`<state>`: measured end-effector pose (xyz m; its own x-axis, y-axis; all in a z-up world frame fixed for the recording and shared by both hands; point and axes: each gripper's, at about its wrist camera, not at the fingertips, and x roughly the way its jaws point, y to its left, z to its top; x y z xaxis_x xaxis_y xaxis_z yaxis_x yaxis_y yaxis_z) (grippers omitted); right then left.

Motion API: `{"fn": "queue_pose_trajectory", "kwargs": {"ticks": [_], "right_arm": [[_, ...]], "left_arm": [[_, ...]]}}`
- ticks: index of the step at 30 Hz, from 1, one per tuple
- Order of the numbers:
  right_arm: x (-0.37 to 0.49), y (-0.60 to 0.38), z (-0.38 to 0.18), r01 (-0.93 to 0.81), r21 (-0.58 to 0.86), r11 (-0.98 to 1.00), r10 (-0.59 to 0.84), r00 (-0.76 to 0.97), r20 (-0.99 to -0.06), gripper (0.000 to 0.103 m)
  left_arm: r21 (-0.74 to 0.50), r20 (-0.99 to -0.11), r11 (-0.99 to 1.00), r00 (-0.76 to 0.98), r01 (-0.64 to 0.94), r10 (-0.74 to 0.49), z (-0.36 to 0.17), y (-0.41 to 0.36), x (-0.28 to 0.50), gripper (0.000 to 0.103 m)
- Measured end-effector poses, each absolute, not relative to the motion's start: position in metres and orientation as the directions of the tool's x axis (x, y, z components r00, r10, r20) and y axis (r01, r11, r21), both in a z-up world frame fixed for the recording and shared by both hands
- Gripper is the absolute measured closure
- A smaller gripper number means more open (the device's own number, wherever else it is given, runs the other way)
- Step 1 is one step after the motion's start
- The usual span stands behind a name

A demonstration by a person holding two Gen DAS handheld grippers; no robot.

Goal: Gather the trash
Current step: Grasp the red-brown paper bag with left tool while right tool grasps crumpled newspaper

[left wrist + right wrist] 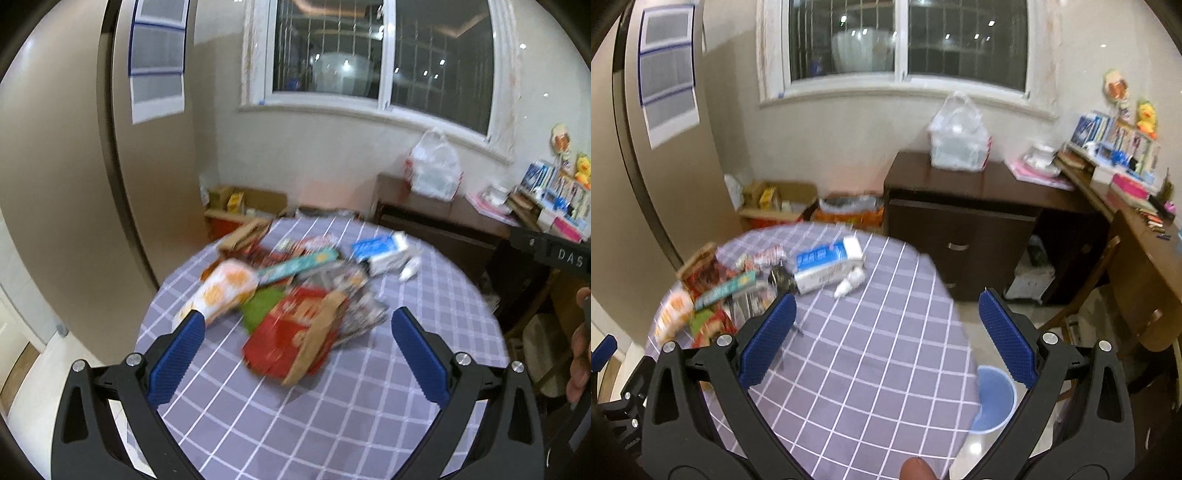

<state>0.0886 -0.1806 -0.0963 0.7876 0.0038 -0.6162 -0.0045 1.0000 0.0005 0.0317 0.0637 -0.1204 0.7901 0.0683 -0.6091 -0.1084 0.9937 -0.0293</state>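
A pile of trash lies on the round table with a purple checked cloth (332, 406): a red carton (291, 332), a white and orange bag (221, 291), a teal box (299, 262), a blue and white carton (380, 247) and a small white bottle (410, 271). My left gripper (295, 328) is open above the red carton with nothing between its fingers. My right gripper (886, 310) is open over the bare cloth (868, 369), right of the pile; the blue and white carton (823, 266) and white bottle (849, 282) lie beyond it. A light blue bin (993, 402) stands on the floor by the table's right edge.
A dark wooden cabinet (960, 206) with a white plastic bag (960, 140) stands behind the table. A cluttered desk (1137, 206) runs along the right wall. Cardboard boxes (779, 203) sit on the floor under the window. A wooden chair (1108, 295) is near the desk.
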Motion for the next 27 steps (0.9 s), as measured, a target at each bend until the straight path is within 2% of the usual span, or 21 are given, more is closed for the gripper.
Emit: {"fn": "queue_pose_trajectory", "kwargs": {"ticks": [4, 11, 14, 15, 16, 18, 23, 24, 26, 27], "right_arm": [[0.104, -0.171, -0.125, -0.027, -0.011, 1.000, 0.012, 0.738, -0.675, 0.006], [0.125, -0.165, -0.153, -0.053, -0.004, 0.999, 0.034, 0.689, -0.724, 0.006], [0.141, -0.156, -0.171, -0.103, 0.047, 0.994, 0.103, 0.649, -0.754, 0.006], [0.147, -0.152, -0.178, -0.123, 0.065, 0.990, 0.128, 0.625, -0.770, 0.006], [0.151, -0.147, -0.184, -0.140, 0.083, 0.987, 0.152, 0.606, -0.781, 0.006], [0.160, -0.134, -0.197, -0.194, 0.142, 0.971, 0.228, 0.561, -0.796, 0.006], [0.175, -0.092, -0.216, -0.306, 0.207, 0.929, 0.341, 0.495, -0.799, 0.006], [0.178, -0.085, -0.220, -0.319, 0.225, 0.921, 0.361, 0.479, -0.800, 0.010], [0.184, -0.076, -0.228, -0.330, 0.251, 0.910, 0.384, 0.444, -0.810, 0.028], [0.187, -0.071, -0.232, -0.333, 0.269, 0.904, 0.398, 0.421, -0.815, 0.046]], "left_arm": [[0.002, -0.640, 0.995, 0.764, -0.101, 0.079, -0.142, 0.068, 0.045, 0.004], [0.119, -0.692, 0.992, 0.711, -0.052, 0.120, -0.180, 0.052, 0.087, 0.004], [0.151, -0.718, 0.988, 0.683, -0.038, 0.136, -0.197, 0.051, 0.100, 0.004], [0.146, -0.726, 0.989, 0.675, -0.035, 0.131, -0.201, 0.052, 0.104, 0.009], [0.137, -0.735, 0.990, 0.667, -0.029, 0.121, -0.204, 0.054, 0.106, 0.025], [0.102, -0.763, 0.995, 0.640, -0.012, 0.086, -0.208, 0.058, 0.109, 0.047], [0.081, -0.751, 0.997, 0.656, -0.010, 0.068, -0.206, 0.062, 0.103, 0.052], [0.074, -0.750, 0.997, 0.659, -0.010, 0.063, -0.205, 0.062, 0.101, 0.054], [0.067, -0.749, 0.998, 0.660, -0.014, 0.060, -0.203, 0.063, 0.099, 0.056], [0.062, -0.748, 0.998, 0.662, -0.018, 0.058, -0.201, 0.065, 0.097, 0.057]]}}
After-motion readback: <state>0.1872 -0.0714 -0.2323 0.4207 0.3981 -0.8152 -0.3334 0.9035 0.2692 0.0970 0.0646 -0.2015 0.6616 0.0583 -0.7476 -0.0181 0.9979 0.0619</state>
